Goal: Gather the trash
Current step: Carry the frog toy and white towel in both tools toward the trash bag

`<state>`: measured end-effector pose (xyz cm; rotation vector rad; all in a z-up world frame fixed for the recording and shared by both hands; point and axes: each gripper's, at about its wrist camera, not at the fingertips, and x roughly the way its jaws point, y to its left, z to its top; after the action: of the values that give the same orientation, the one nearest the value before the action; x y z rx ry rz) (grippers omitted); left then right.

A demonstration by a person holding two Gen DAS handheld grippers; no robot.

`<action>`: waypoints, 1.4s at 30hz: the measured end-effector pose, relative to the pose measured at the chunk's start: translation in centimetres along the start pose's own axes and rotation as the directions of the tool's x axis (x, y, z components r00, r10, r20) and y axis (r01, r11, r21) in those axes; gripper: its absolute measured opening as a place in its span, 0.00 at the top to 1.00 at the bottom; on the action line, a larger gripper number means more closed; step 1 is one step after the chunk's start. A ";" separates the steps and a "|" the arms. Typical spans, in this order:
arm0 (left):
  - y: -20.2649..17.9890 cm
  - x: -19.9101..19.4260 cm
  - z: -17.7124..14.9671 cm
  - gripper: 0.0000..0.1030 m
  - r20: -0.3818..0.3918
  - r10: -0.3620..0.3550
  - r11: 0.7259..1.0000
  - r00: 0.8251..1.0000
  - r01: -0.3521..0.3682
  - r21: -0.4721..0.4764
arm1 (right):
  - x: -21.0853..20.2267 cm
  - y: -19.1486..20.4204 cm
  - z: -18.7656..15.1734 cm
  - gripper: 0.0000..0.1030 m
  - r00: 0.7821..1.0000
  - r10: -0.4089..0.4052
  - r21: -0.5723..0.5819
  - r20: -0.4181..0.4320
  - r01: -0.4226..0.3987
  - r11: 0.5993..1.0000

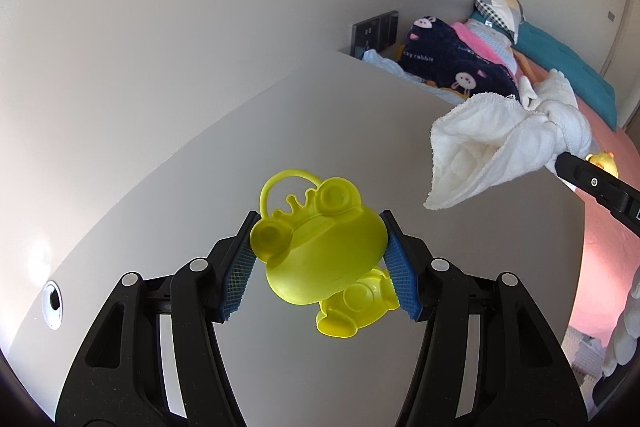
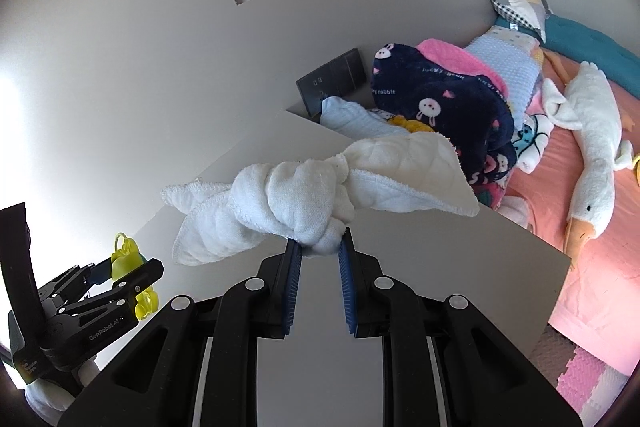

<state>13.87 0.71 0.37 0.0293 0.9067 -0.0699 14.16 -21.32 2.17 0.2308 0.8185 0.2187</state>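
The left gripper (image 1: 318, 259) has its blue ribbed pads (image 1: 402, 277) clamped on a glossy, translucent yellow frog toy (image 1: 320, 259) with bulging round eyes, a small crown and a thin loop handle, held above the smooth grey tabletop (image 1: 280, 131). The right gripper (image 2: 318, 247) pinches the knot of a white quilted cloth (image 2: 296, 207), soft and terry-edged, its two ends flaring outward. Beyond the table, a pink bed (image 2: 592, 287) carries folded fleece blankets (image 2: 440, 99) and a plush goose (image 2: 592, 147).

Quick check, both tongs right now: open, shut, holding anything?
Left tongs: shut on the yellow frog toy.
Right tongs: shut on the knotted white cloth, gripped at the knot.
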 end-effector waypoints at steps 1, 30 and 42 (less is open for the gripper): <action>-0.5 -0.3 0.0 0.44 0.003 -0.007 1.000 1.000 0.007 0.006 | -0.7 -0.4 -0.1 0.80 1.000 -0.005 0.006 0.008 0.005 1.000; -15.3 -4.2 -2.7 0.44 -0.001 -0.226 0.944 0.974 0.220 0.244 | -13.3 -10.5 -5.3 0.80 0.972 -0.207 0.166 0.111 0.187 0.968; -19.3 -4.9 -3.2 0.44 -0.022 -0.292 0.903 0.956 0.283 0.324 | -16.1 -13.3 -6.9 0.80 0.951 -0.281 0.228 0.130 0.247 0.942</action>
<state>6.95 -18.15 2.36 0.2010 0.8595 -0.4953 -0.31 -37.71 4.96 0.3288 0.7032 -0.1406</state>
